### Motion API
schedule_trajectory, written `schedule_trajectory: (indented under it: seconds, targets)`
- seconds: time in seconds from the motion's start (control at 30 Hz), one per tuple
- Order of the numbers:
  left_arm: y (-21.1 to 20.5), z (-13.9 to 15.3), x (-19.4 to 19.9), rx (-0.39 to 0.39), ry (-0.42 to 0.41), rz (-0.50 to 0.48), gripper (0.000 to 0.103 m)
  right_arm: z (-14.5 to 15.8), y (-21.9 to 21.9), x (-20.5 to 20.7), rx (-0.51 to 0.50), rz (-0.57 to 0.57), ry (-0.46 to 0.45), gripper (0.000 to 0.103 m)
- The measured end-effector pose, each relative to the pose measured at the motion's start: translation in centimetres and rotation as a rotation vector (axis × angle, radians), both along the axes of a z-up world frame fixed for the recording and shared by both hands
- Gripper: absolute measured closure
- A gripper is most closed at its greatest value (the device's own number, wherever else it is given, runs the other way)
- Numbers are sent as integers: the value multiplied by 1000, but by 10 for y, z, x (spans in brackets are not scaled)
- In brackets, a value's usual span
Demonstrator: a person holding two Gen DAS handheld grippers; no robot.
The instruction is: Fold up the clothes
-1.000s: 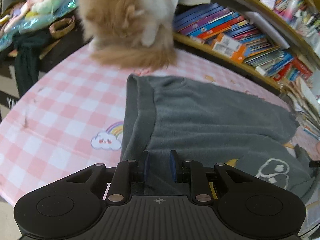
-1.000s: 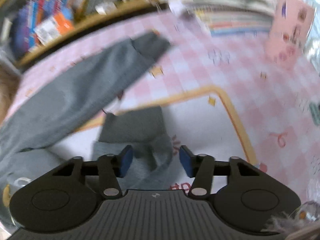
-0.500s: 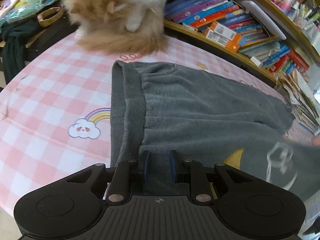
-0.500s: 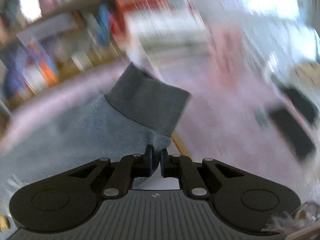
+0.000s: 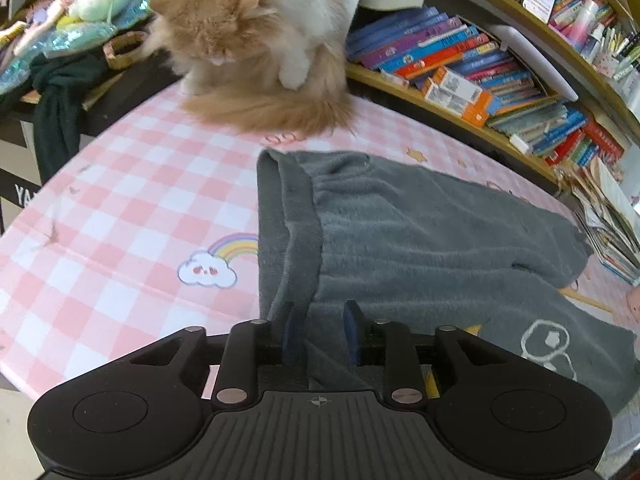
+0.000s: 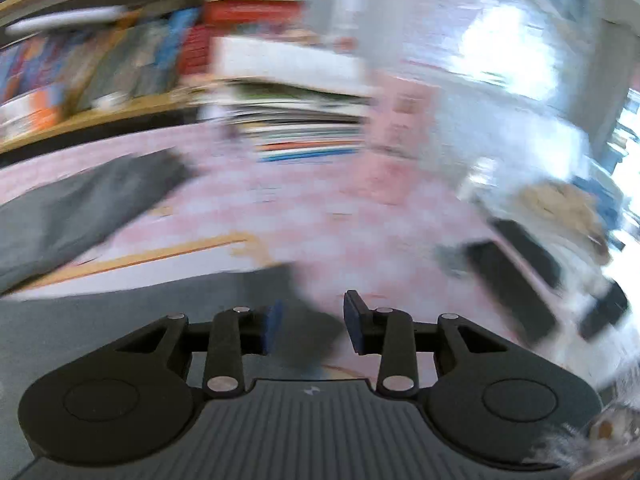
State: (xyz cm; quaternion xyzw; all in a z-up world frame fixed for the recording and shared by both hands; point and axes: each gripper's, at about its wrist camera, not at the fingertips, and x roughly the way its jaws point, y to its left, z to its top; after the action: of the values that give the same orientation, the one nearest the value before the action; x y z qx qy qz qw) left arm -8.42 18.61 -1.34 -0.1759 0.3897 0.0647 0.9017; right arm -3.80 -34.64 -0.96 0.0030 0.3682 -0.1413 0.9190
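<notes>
1. Nearest, the left gripper (image 5: 319, 332) is opening, its jaws spread around the waistband of the one grey pair of trousers (image 5: 420, 236) on the pink checked table (image 5: 120, 208); the fold could slip.
2. The right gripper (image 6: 310, 326) is opening over a blurred grey edge; whether it touches cannot be told.
3. Farthest, one cat (image 5: 256, 40) could step onto the cloth.

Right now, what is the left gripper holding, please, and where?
The left gripper is opening its jaws around the grey trousers, at the waistband.
</notes>
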Motion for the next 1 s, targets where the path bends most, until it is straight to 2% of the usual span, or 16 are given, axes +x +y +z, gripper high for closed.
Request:
schedule_trajectory:
  seconds: [0.07,0.23,0.33,0.43,0.53,0.63,0.73,0.77,0.9,1.0]
  targets:
    - [1,2,1,5,-13,30,75,-4,15,8,27,92,31,73]
    - [6,1,8,42,-18,87,75,-35,50,14,43,219,163,78]
    - [9,-4,24,42,-3,104,75,-37,62,14,10,259,159,81]
    - [6,-9,47,65,42,72,76,-36,60,16,14,274,170,82]
    - [0,-10,54,81,22,35,101,-36,58,15,24,269,164,81]
    - [-7,14,38,71,-106,39,102,-36,57,14,22,264,155,81]
    - [-2,42,14,-7,-216,60,102,-36,57,16,20,267,159,81]
    - [1,43,10,-25,-215,64,102,-36,56,16,22,268,161,81]
    - [26,-12,15,-58,-11,134,101,-37,57,18,23,265,160,81]
    - [26,-25,14,-64,-6,152,99,-37,58,20,15,276,171,81]
